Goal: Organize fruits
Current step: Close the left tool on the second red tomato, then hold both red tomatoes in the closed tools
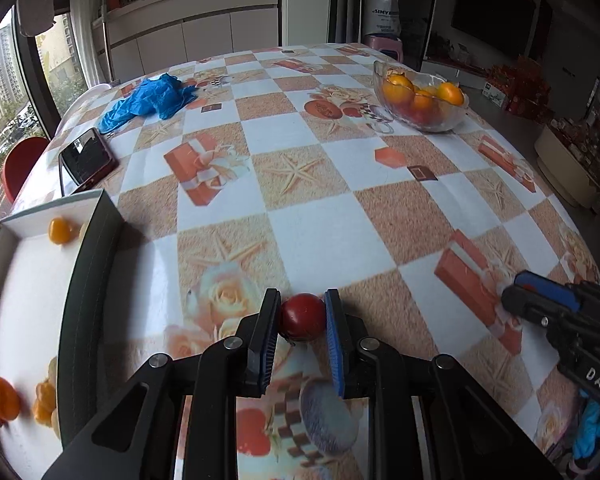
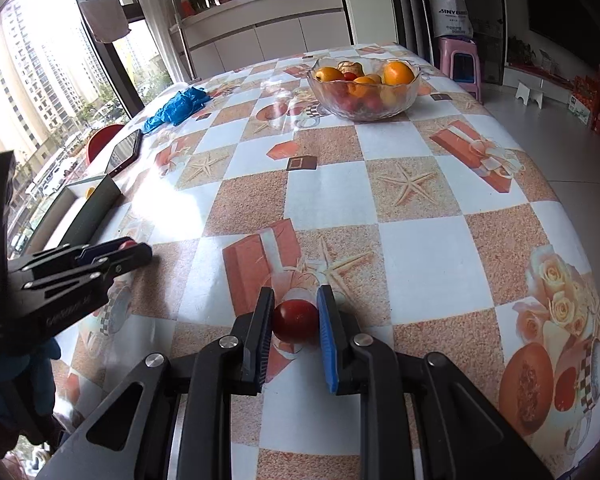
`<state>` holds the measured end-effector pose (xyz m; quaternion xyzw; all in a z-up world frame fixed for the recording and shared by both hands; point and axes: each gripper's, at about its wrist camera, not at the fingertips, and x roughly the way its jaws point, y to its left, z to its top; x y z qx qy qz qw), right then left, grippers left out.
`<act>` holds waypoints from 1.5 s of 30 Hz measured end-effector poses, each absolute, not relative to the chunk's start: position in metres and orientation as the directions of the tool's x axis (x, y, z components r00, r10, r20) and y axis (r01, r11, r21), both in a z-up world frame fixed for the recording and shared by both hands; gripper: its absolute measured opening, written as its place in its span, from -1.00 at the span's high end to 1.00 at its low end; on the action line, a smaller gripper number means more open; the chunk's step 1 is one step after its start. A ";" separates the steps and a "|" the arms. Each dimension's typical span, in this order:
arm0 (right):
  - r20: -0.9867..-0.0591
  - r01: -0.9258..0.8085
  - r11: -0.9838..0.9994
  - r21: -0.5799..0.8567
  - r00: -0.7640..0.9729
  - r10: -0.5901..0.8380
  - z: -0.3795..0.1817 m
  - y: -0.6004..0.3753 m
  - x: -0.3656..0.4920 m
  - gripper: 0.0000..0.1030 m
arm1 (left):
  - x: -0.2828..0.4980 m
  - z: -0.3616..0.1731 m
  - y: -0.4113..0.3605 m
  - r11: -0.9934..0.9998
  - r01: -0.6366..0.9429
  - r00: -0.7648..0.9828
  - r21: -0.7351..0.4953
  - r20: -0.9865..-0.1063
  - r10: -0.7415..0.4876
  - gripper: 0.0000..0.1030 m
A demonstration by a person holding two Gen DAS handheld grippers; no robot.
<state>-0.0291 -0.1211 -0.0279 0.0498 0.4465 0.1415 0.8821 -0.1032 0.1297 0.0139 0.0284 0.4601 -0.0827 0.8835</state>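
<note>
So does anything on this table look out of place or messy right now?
Only clutter: crumpled blue gloves and a phone lie loose on the table near the fruit box. Nothing is spilled; the glass bowl stands upright, and each gripper holds a red fruit.

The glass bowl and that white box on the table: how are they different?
The glass bowl is round and see-through; the white box is straight-sided, opaque, with dark outer walls. The bowl is heaped with oranges and red fruit; the box holds a few scattered pieces. The bowl sits at the far end, the box near the left gripper. Both hold fruit.
</note>
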 end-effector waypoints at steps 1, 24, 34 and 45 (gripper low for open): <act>-0.776 -0.205 0.954 0.220 0.555 0.298 -0.028 -0.120 -0.031 0.54 | -0.109 0.014 0.132 0.985 0.169 0.563 -0.025 -0.818 -0.118 0.54; -0.810 -0.182 0.954 0.239 0.504 0.299 -0.020 -0.104 -0.053 0.54 | -0.147 0.013 0.168 0.980 0.111 0.551 -0.164 -0.810 -0.198 0.54; -0.807 -0.155 0.973 0.171 0.545 0.229 -0.021 -0.105 -0.057 0.54 | -0.153 0.012 0.165 0.988 0.102 0.591 -0.116 -0.792 -0.154 0.54; -0.739 -0.167 0.985 0.035 0.659 0.138 -0.030 -0.098 -0.061 0.52 | -0.140 0.009 0.157 0.997 0.071 0.639 -0.028 -0.766 -0.067 0.54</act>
